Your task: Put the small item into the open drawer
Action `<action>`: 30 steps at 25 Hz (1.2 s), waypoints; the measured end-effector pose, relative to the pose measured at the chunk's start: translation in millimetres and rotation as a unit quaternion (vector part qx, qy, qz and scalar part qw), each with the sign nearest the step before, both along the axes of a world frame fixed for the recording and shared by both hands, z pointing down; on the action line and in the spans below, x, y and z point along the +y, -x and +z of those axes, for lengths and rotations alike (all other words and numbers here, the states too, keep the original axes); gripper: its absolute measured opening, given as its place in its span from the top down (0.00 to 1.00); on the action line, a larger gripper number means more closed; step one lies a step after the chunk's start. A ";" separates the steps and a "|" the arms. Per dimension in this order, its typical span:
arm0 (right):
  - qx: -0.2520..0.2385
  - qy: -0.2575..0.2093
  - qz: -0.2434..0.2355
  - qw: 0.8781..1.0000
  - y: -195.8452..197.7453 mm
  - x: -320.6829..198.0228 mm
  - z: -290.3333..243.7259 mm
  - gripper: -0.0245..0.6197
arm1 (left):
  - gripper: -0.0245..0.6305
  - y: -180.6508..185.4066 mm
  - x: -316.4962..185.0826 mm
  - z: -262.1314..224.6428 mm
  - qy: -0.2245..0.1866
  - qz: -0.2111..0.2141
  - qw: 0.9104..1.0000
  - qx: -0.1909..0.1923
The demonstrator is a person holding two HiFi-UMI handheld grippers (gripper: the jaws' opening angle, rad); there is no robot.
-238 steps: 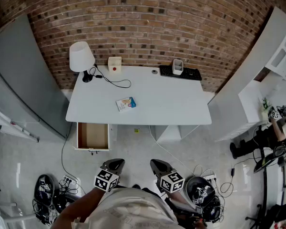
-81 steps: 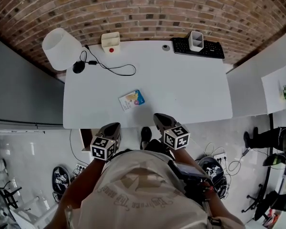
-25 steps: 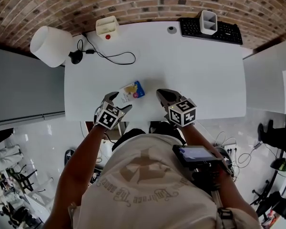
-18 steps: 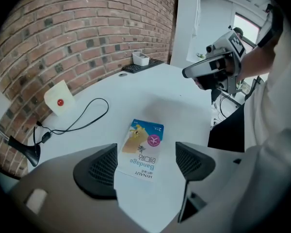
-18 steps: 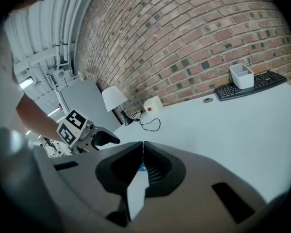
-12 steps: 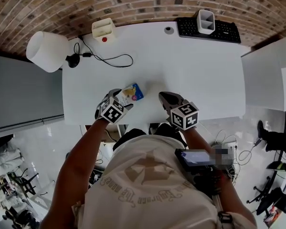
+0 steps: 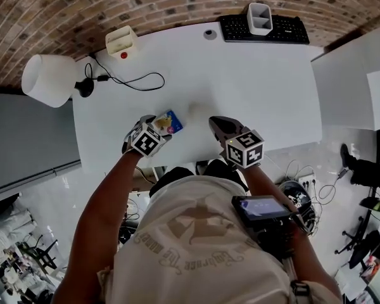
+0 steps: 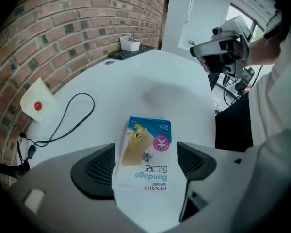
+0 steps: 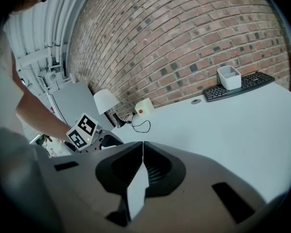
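Two tongs hover at the front edge of the bench (image 7: 259, 87). The left tongs (image 7: 157, 130) are released, jaws flanking the bandage packet (image 8: 146, 152), which lies flat near that edge, ready for pinching. The right tongs (image 7: 220, 126) are clenched on nothing, parked clear. Bare bench surrounds the packet; the cable (image 7: 136, 81) lies well apart. No drawer shows.

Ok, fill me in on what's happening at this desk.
A person stands at the white desk with a two-jaw gripper in each hand. The left gripper has its jaws apart on either side of a small bandage packet, which lies flat on the desk near the front edge. It is not clamped yet. The right gripper hangs beside it over the desk with its jaws together and nothing between them. The drawer is out of view.
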State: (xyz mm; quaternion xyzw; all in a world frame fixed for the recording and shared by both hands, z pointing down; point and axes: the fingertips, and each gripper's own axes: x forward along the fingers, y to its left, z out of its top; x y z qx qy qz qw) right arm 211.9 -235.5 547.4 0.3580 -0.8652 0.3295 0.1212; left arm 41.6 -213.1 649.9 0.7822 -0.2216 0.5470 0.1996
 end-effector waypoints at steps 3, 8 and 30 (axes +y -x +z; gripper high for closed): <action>0.001 0.004 0.011 1.000 -7.9 1.6 2.2 0.95 | 0.37 -1.9 0.5 4.2 0.010 0.012 1.000 -0.009; 0.001 0.007 0.022 1.000 -17.1 4.5 4.9 0.95 | 0.37 -7.2 2.1 12.4 0.018 0.038 0.999 -0.026; 0.007 0.017 0.046 0.999 -42.8 20.8 10.0 0.95 | 0.37 -9.1 4.9 25.9 0.008 0.097 0.991 -0.097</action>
